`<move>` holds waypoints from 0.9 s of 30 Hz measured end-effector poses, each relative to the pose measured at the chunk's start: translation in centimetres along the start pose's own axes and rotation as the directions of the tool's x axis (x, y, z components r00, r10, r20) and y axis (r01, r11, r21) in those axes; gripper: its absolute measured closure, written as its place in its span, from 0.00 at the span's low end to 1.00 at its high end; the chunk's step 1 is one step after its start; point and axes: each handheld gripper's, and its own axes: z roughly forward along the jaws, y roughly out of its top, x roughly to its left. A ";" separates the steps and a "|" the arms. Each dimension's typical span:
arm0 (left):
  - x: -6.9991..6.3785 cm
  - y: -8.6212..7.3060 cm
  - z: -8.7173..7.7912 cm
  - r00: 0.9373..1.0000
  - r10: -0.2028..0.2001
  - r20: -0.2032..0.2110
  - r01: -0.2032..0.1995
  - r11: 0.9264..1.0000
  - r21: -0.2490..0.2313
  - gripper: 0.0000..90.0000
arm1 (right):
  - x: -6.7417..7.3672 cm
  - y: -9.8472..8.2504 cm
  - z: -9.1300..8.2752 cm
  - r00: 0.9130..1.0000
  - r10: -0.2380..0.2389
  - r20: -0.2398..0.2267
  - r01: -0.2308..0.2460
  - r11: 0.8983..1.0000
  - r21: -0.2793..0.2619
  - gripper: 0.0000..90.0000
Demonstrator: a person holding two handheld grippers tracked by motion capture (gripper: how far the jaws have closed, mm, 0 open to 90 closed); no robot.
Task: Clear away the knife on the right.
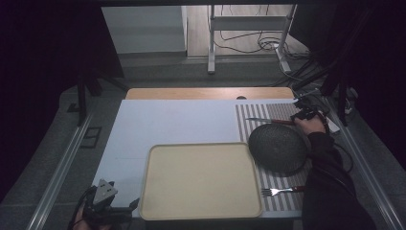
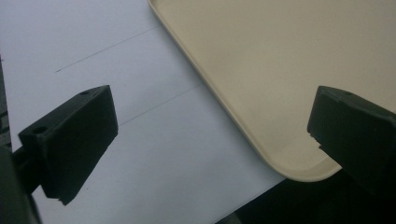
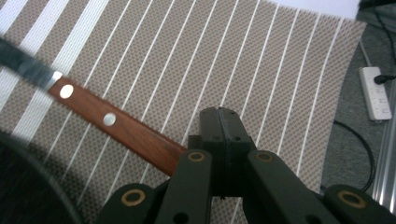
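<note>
Knife (image 3: pixel 116 126), wooden handle: your right gripper (image 3: pixel 223 122) clamps its end between fully closed jaws, blade reaching left beyond them; shallow hold may pivot or slip; left gripper (image 2: pixel 210 135) stands wide, empty.

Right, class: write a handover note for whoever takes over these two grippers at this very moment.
Left gripper: open, holding nothing, over the white table surface at the near corner of the beige plastic tray.
Right gripper: shut, right at the end of the wooden-handled knife; a grip on the handle cannot be confirmed.
Things: the knife lies on the brown striped woven placemat, with the dark round bowl and the metal fork.
Done: nothing on the tray yet.
Left: probably confirm the grip, then lift the knife.
</note>
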 end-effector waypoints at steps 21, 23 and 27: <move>0.2 0.0 -0.1 1.000 -0.016 0.005 0.017 1.000 -0.007 0.02 | 0.7 -2.4 -2.2 0.999 0.014 -0.043 -0.014 1.000 -0.020 1.00; 0.2 0.0 -0.1 1.000 -0.015 0.004 0.015 1.000 -0.006 0.02 | 0.7 -2.1 -2.8 0.999 0.026 -0.043 -0.028 0.997 -0.065 0.96; 0.2 0.0 -0.1 1.000 -0.014 0.003 0.014 1.000 -0.008 0.02 | 1.1 -1.4 -3.5 0.999 0.039 -0.033 -0.042 0.994 -0.099 0.76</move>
